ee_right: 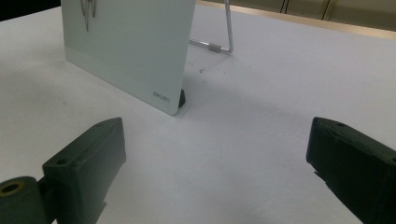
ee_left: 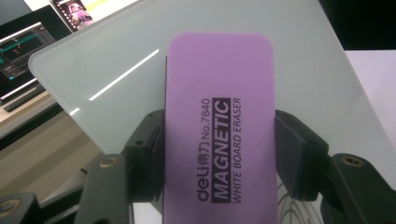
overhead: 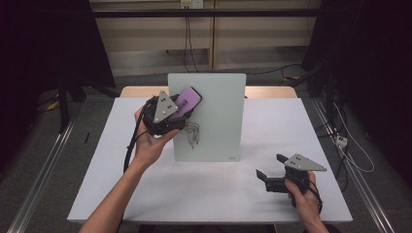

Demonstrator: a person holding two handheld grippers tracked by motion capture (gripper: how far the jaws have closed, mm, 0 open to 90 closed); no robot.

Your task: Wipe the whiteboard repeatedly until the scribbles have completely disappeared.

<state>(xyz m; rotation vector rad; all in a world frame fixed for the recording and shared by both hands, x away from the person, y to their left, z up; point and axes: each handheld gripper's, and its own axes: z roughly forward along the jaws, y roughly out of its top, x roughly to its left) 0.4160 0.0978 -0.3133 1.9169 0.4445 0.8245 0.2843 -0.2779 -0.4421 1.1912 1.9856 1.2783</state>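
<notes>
A pale glass whiteboard (overhead: 214, 114) stands tilted on a wire stand in the middle of the white table (overhead: 97, 179). Dark pen scribbles (overhead: 192, 135) mark its lower left part. My left gripper (overhead: 180, 109) is shut on a purple magnetic whiteboard eraser (overhead: 187, 101), held against the board's upper left area, above the scribbles. In the left gripper view the eraser (ee_left: 219, 130) sits clamped between both black jaws, label facing the camera, with the board (ee_left: 317, 84) behind it. My right gripper (overhead: 271, 166) rests open near the table's front right, jaws wide apart and empty.
The board's lower corner (ee_right: 163, 95) carries a small logo, and its wire stand (ee_right: 219, 46) reaches back behind it. A wooden edge (overhead: 272, 91) lies behind the white tabletop. Cables run across the floor at the right (overhead: 347, 145).
</notes>
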